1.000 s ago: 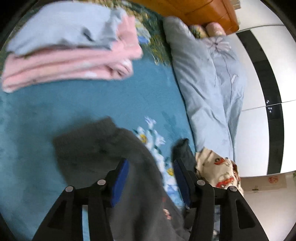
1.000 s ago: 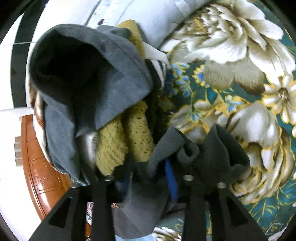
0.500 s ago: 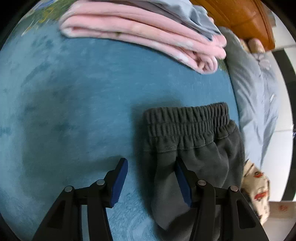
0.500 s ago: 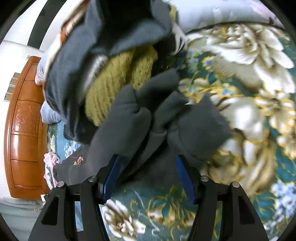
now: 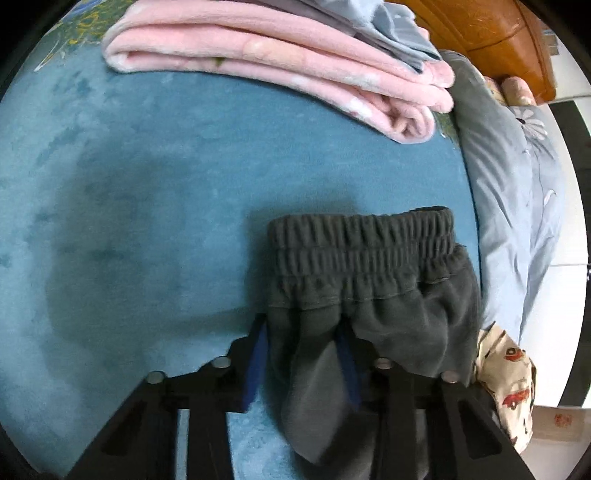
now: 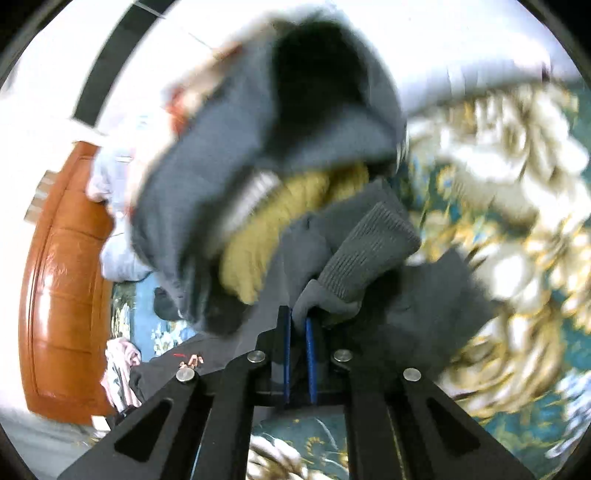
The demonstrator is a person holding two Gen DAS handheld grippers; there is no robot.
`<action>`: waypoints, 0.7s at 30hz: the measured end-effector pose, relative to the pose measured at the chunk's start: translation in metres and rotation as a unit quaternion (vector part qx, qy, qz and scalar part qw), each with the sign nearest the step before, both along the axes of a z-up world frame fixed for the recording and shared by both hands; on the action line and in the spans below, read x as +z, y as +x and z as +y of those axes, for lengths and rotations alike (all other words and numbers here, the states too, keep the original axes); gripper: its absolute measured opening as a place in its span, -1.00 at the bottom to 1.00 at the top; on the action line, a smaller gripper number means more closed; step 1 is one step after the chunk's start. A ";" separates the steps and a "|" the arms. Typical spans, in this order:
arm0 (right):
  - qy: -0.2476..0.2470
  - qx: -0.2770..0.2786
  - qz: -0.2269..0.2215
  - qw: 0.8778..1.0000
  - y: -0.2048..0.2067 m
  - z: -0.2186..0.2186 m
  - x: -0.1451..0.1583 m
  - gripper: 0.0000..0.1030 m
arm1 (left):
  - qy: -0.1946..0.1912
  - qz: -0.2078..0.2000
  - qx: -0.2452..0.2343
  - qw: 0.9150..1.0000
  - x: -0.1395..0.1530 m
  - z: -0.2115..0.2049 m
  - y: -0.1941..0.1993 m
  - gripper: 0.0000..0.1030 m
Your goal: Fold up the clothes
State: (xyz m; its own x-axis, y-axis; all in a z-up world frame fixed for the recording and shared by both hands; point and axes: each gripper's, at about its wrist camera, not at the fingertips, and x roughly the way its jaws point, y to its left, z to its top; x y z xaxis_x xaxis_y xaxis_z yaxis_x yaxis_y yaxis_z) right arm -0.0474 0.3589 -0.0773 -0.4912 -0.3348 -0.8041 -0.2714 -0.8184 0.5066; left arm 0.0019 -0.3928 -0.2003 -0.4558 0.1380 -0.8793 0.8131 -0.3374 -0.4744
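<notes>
The dark grey sweatpants (image 5: 362,236) lie on the teal blanket (image 5: 147,184), their elastic waistband facing away from me. My left gripper (image 5: 301,332) is shut on the fabric just below the waistband, which bunches between the blue pads. In the blurred right wrist view, my right gripper (image 6: 297,317) is shut on the pants' ribbed cuff (image 6: 369,251), its pads almost touching. The leg drapes over the floral bedspread (image 6: 517,184).
A folded pink stack (image 5: 277,62) with a light blue garment (image 5: 388,22) on top lies at the far side. A blue-grey duvet (image 5: 517,184) and a car-print cloth (image 5: 506,376) sit at right. A heap with a mustard knit (image 6: 295,206) and a grey garment (image 6: 258,147) lies beside the cuff.
Both grippers stood open half a second ago and have since closed on the sweatpants, the left below the waistband and the right on the cuff. The right view has swung and blurred.
</notes>
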 end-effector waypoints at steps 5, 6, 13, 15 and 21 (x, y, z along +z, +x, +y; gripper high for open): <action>-0.023 -0.050 -0.096 0.994 0.027 0.025 -0.063 -0.85 | -0.020 -0.012 -0.016 1.000 0.001 0.004 -0.006 -0.26; -0.028 -0.057 -0.097 0.993 0.030 0.027 -0.068 -0.84 | -0.020 -0.011 -0.020 1.000 0.001 0.004 -0.006 -0.25; -0.030 -0.102 -0.114 0.988 0.040 0.043 -0.087 0.15 | -0.026 -0.027 -0.022 0.999 -0.002 -0.005 0.007 0.15; -0.057 -0.122 -0.098 0.986 0.036 0.048 -0.097 0.17 | -0.031 -0.028 -0.017 0.999 -0.002 -0.004 0.008 0.18; -0.081 -0.172 -0.085 0.978 0.024 0.043 -0.111 0.09 | -0.015 -0.018 -0.004 1.000 -0.001 -0.008 0.014 0.08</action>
